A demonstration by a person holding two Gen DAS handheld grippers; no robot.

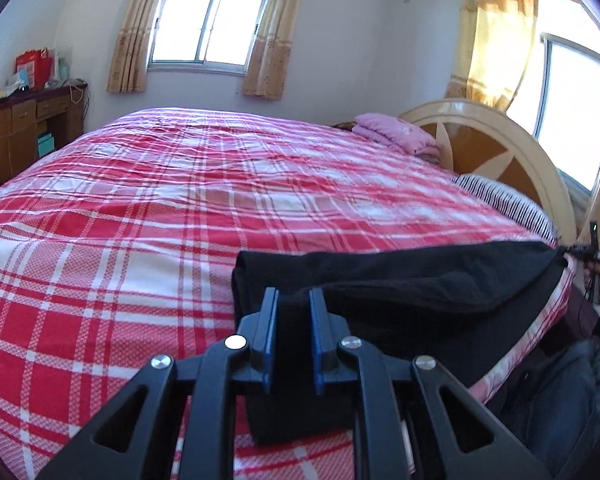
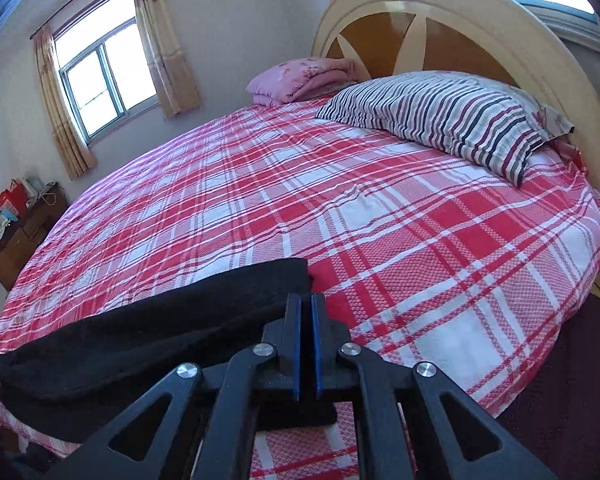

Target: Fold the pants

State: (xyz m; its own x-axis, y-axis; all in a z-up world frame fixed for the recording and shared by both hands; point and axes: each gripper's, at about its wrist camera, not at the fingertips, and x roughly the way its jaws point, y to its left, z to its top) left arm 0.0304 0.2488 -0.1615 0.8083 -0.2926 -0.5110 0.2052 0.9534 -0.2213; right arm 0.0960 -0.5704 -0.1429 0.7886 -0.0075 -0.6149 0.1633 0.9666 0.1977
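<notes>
Plaid bedspread (image 1: 140,208) bears folded black pants (image 1: 400,280), long and fuzzy.

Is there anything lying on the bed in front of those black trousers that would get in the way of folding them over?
Nothing visible. The black trousers lie along the near edge; the plaid sheet beyond is bare. The striped pillow and pink blanket sit far off by the headboard.

You've got the black, soft fleece-like pants (image 1: 400,280) folded into a long thick band along the near edge of the bed, on the red-and-white plaid sheet (image 1: 140,208). One end sits pinched up between your left tool's blue pads, the other end (image 2: 260,284) runs into your right tool's nearly closed pads. Layers look doubled, edges roughly aligned, the middle sagging onto the sheet.
</notes>
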